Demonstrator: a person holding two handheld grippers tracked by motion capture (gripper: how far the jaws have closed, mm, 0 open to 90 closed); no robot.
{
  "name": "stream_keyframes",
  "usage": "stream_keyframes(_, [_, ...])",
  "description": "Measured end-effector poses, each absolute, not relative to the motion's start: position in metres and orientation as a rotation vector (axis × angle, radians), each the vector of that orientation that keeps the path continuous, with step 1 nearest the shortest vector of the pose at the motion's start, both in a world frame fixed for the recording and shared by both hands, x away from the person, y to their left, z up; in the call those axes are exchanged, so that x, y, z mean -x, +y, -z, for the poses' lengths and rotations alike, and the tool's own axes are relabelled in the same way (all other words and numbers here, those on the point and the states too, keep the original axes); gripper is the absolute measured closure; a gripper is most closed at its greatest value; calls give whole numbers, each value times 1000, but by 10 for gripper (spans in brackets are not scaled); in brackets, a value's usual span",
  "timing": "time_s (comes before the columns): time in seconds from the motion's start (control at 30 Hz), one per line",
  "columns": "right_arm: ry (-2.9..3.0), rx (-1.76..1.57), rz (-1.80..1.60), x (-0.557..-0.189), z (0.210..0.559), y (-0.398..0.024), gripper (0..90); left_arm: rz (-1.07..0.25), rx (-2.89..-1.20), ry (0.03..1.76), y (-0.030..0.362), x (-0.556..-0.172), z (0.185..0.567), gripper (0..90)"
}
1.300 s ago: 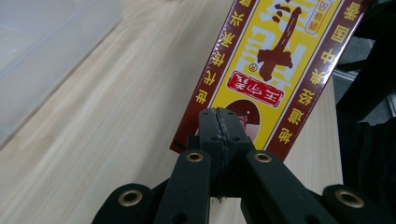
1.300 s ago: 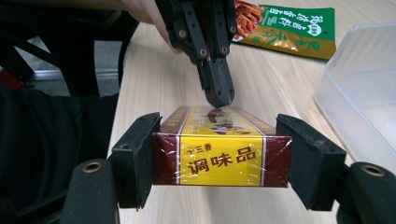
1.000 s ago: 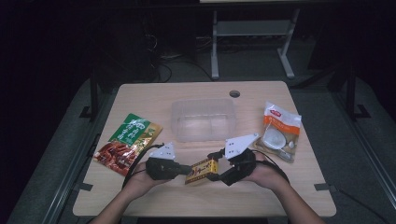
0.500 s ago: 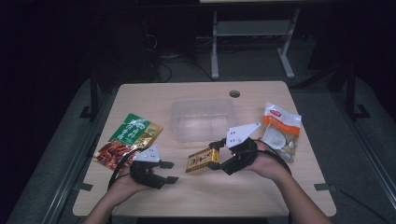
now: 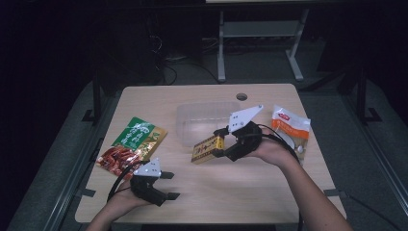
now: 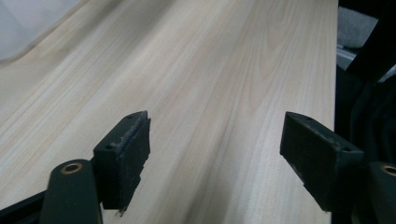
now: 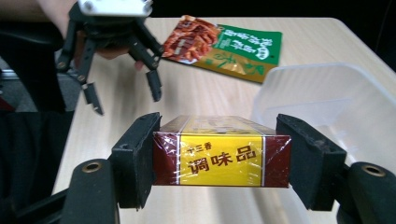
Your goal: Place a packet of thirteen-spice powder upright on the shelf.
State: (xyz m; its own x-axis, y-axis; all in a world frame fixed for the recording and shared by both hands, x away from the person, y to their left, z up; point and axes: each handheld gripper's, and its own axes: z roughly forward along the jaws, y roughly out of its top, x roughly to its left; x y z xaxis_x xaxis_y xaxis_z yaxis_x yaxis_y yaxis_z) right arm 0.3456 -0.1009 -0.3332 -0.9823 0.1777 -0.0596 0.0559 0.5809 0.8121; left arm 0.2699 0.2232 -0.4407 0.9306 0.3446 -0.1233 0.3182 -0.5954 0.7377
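Seasoning box [image 7: 219, 156] pinched endwise by right gripper [image 5: 226, 144], just beside clear plastic container [image 5: 204, 120]; left gripper [image 5: 166, 185] spread, empty.

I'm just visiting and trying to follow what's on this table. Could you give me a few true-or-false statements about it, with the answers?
1. The right gripper grips a yellow and dark red box. True.
2. The left gripper holds the green snack bag. False: its jaws are open with nothing between them, and the bag lies flat on the table.
3. The clear plastic container looks empty. True.
4. The box sits inside the container. False: it is held up at the container's near edge.
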Motion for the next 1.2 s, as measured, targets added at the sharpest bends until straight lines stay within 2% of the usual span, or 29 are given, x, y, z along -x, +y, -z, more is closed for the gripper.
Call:
stream_keyframes(0.63, [2649, -106, -1251, -388, 296, -72, 326, -52, -2245, 444, 223, -269, 442, 225])
stream_keyframes(1.2, [2693, -101, -1166, -437, 297, -42, 325, -41, -2240, 446, 225, -270, 442, 226])
